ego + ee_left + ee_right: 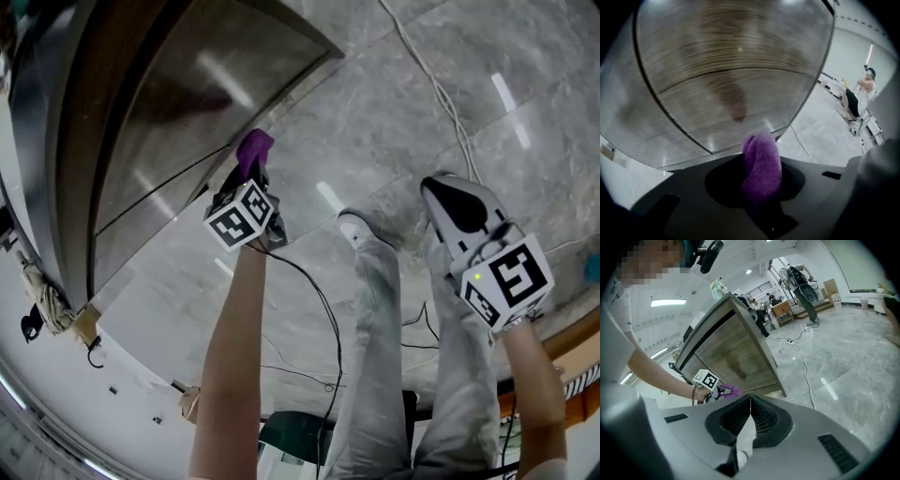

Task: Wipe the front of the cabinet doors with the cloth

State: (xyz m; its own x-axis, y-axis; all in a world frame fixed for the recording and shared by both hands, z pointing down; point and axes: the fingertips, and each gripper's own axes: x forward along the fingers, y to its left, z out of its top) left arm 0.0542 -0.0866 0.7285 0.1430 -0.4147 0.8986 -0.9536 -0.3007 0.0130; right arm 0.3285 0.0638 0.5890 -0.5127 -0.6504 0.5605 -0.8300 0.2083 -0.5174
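Well, the grey marble floor point(394, 122) fills most of my head view, and the wooden cabinet point(187, 103) stands on it at upper left, its door fronts glossy and split by a thin dark seam point(159, 187). From the left gripper view the door front point(731, 70) looms right ahead, with a dim reflection in it. My left claw point(251, 178) is stretched out low toward the cabinet's bottom edge and is clamped on the purple cloth point(762, 164), which bulges up and out from between the jaws. The cloth's tip point(255, 148) sits at the lower part of the door, but I cannot tell whether it actually touches the wood. My right claw point(450, 202) hangs well apart from the cabinet, over the floor, and its jaws point(750, 401) are pressed fully together with nothing in them. A thin white cable point(441, 94) runs across the floor beyond it.
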